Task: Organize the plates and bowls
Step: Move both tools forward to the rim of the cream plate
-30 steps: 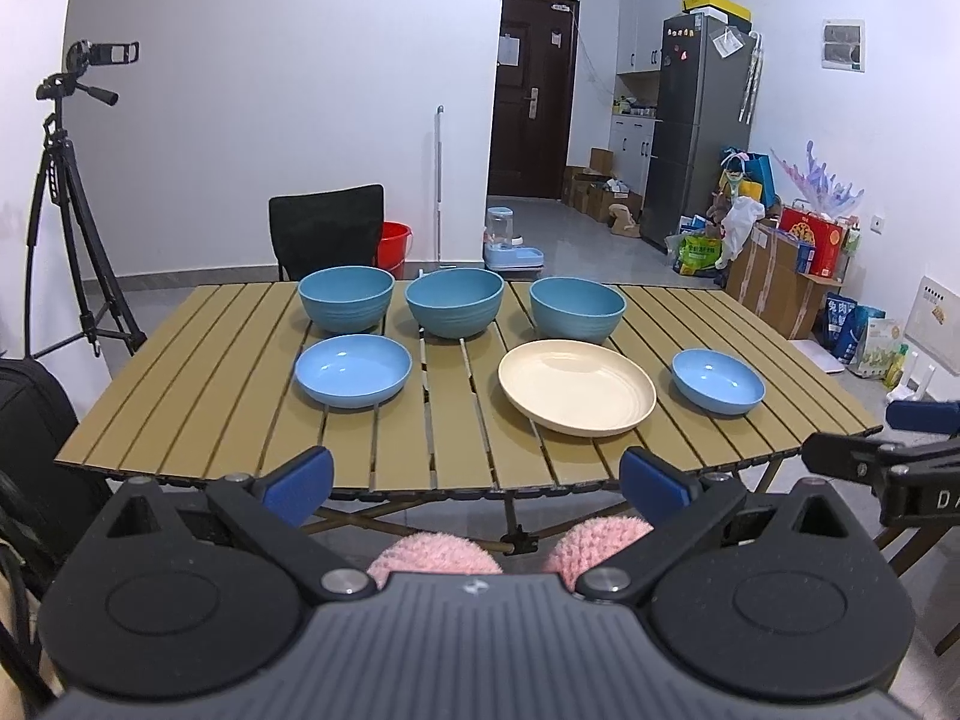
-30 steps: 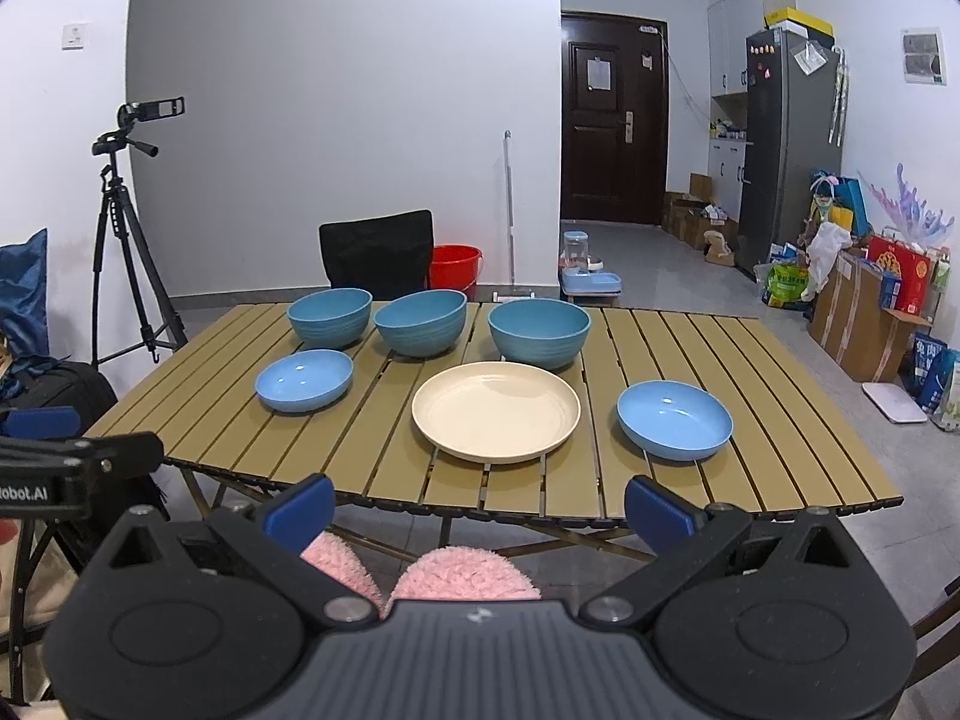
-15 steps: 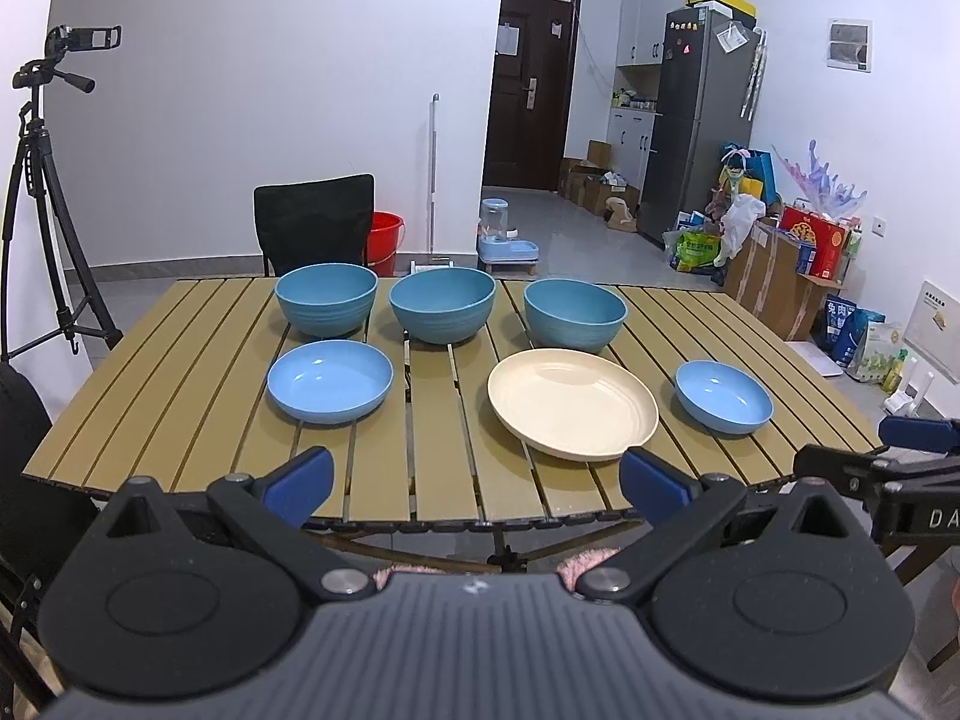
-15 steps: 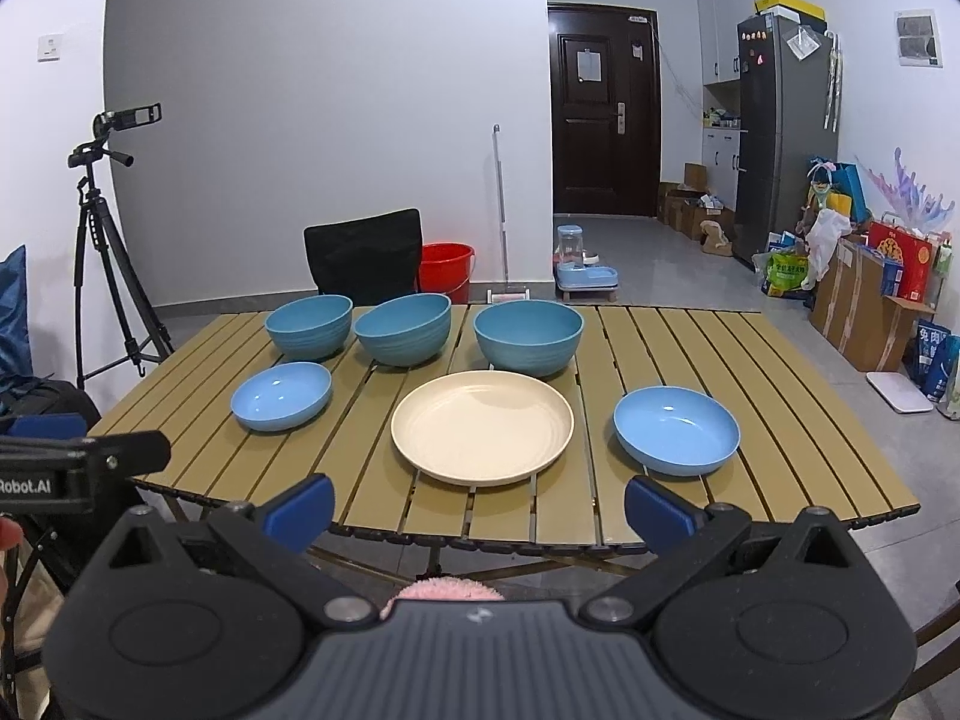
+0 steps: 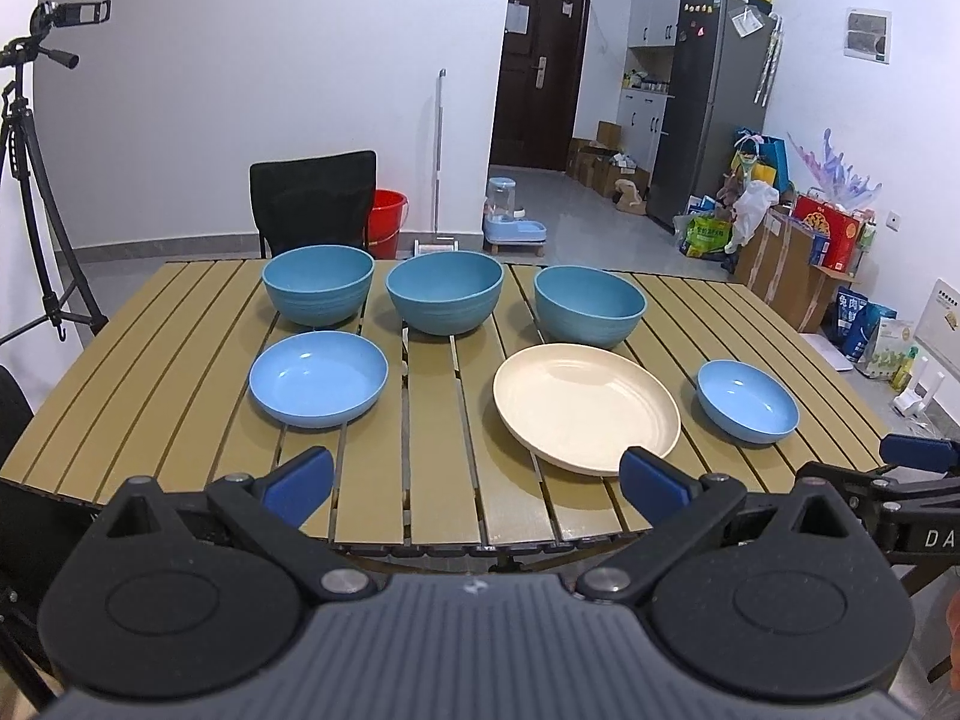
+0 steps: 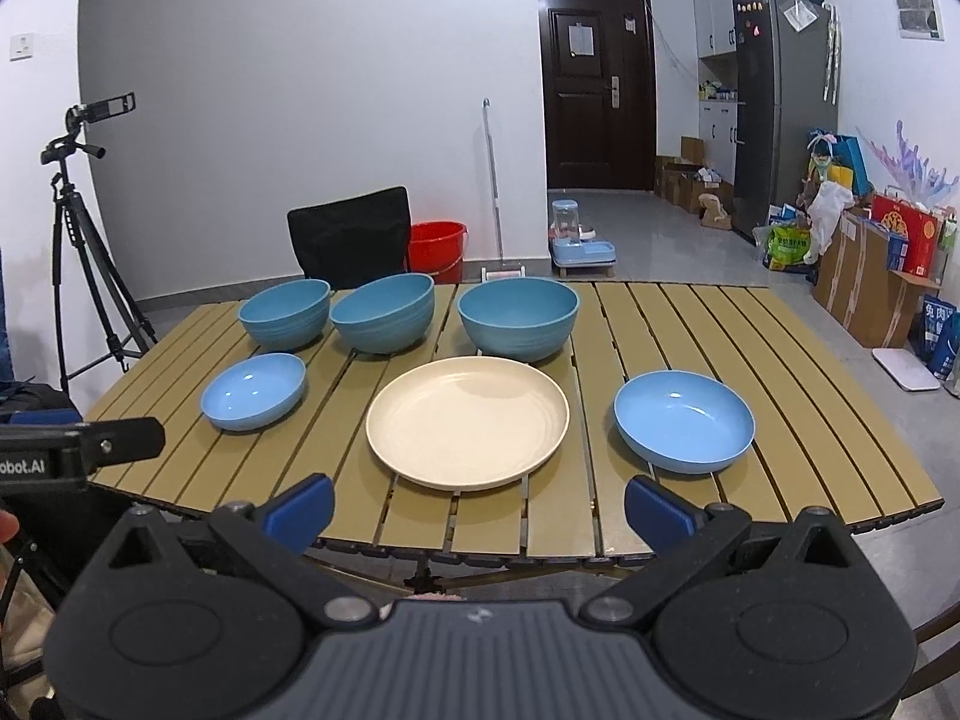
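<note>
Both the left gripper [image 5: 476, 474] and right gripper [image 6: 479, 504] hung wide open, empty; nothing stacked yet, next came reaching the shallow blue dish [image 6: 683, 421]

Three deep blue bowls [image 5: 444, 294] are sitting upright in a back row. In front, a cream plate [image 5: 585, 414] is lying between two shallow blue dishes [image 5: 318, 378].

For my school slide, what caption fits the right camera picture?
Open right gripper faces a slatted table with three deep blue bowls, one cream plate.
</note>
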